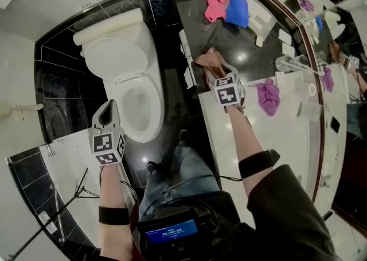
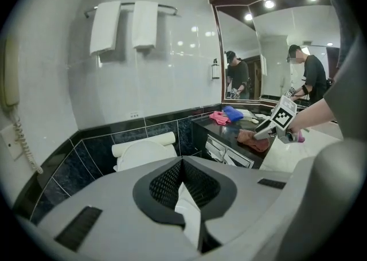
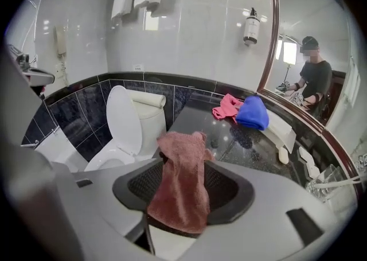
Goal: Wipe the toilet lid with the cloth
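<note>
Nearest, the left gripper (image 1: 107, 114) hangs beside the toilet seat (image 1: 156, 105), its fingers pressed together on nothing. Further on, the right gripper (image 1: 217, 70) has its fingers spread, with the reddish cloth (image 3: 180, 188) draped loosely between them over the dark worktop (image 3: 241, 139). Beyond, the toilet lid (image 1: 116, 59) stands raised against the tank.

The person wears a dark jacket (image 1: 289, 211), blue jeans (image 1: 178, 174) and black armbands (image 1: 113, 215).

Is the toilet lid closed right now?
No, the toilet lid stands raised upright in the right gripper view.
</note>
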`<state>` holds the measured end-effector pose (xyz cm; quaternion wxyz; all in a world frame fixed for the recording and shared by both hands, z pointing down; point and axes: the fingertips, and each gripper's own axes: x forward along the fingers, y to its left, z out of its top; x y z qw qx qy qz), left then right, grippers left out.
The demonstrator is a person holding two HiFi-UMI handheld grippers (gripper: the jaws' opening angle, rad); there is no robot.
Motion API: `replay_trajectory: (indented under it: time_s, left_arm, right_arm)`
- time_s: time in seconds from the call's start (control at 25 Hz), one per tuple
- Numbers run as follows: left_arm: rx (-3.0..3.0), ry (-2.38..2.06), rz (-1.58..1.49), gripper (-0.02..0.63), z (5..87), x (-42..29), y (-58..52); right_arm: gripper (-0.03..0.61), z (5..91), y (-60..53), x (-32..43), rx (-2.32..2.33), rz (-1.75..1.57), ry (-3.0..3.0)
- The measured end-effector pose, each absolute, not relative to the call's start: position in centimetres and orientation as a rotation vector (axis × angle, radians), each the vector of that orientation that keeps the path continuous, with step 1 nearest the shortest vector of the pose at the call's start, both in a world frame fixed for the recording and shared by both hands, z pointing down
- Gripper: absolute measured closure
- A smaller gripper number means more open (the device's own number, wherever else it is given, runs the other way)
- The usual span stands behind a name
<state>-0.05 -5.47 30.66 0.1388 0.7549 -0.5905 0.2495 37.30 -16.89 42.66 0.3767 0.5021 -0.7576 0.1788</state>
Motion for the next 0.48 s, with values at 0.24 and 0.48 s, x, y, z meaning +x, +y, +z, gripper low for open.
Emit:
replay_trajectory:
  time_s: [0.24,0.48]
  left_arm:
    - [2.217,-1.713,0.669,0.614,28.4,-2.2,-2.9]
    - [2.238,-1.72,0.592,0.614,25.9,-5.3,1.4]
  right_arm:
    - [0.379,36.7,-12.8,32.9,1.315,0.443,-2.084]
    - [0.51,30.4,-5.6,26.0,1.31,0.416,-2.261]
